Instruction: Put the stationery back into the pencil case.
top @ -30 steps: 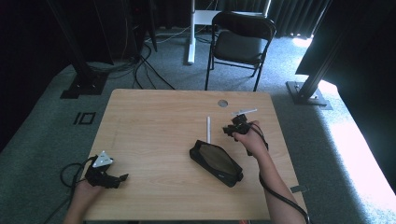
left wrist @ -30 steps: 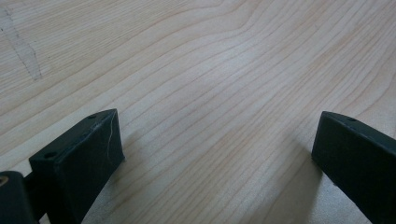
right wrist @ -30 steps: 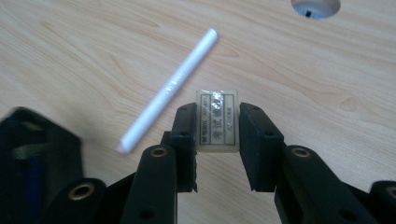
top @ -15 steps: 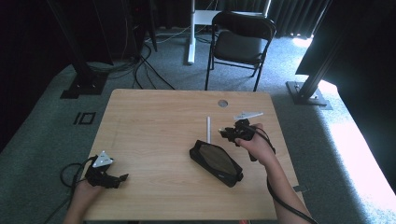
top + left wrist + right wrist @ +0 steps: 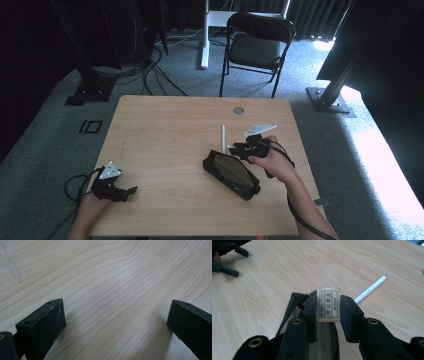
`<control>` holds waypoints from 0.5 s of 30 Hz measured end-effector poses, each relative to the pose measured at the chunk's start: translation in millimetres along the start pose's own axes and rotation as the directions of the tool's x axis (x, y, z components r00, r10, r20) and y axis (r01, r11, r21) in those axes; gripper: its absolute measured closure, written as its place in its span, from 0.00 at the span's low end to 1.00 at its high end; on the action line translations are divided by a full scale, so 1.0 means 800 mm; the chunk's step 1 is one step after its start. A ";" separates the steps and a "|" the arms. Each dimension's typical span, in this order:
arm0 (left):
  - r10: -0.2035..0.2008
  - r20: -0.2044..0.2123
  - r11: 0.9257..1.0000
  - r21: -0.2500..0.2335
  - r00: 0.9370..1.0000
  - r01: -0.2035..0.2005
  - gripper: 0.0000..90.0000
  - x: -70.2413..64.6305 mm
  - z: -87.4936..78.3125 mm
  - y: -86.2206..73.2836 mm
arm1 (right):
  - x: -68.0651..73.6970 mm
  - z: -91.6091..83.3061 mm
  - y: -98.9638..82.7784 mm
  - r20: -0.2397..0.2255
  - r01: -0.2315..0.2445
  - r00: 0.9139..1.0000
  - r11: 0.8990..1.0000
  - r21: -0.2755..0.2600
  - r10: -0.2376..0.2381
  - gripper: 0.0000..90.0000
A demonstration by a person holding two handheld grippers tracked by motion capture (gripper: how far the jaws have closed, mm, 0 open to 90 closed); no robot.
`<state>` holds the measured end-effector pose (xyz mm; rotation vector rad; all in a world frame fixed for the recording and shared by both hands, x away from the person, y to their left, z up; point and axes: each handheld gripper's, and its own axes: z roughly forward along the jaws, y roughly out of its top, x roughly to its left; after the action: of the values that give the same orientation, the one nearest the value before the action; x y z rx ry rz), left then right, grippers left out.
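Taking the black pencil case point(image 5: 231, 171) in the middle of the table point(image 5: 165, 135) as the marker, the left tool point(image 5: 121, 191) sits well off to its left, near the front corner of the table, resting low on the wood in the person's left hand point(image 5: 90, 207) with its grey three-cornered plate on top. Its jaws stand wide apart with bare wood grain between them and nothing in their grip. The pencil case itself lies open and slanted on the table, its mouth facing up. Just behind its far end a white pen point(image 5: 223, 138) lies flat on the wood, pointing away from the person and clear of the case. At the case's right-hand far end hovers the right tool point(image 5: 235, 148), held in the person's right hand point(image 5: 272, 162). Its jaws are drawn in narrow and clamped on a small white eraser point(image 5: 328, 304) with printed lettering on its sleeve, one pad pressed to each side. The eraser hangs just above the open case, with the pen off beyond it.
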<state>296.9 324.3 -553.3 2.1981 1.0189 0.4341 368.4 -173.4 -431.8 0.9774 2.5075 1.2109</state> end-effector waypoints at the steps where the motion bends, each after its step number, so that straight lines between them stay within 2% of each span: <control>1: 0.000 0.000 1.000 0.000 1.000 0.000 0.02 0.000 0.000 0.000 | 0.003 0.002 -0.001 -0.010 0.010 1.000 1.000 0.011 -0.010 0.76; 15: 0.001 0.000 1.000 0.001 1.000 -0.001 0.02 0.000 0.000 0.000 | 0.014 0.028 -0.013 -0.063 0.057 0.997 0.993 0.107 -0.051 0.76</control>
<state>296.9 324.3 -553.3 2.1997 1.0185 0.4339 364.4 -157.3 -452.7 0.9031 2.6535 1.1151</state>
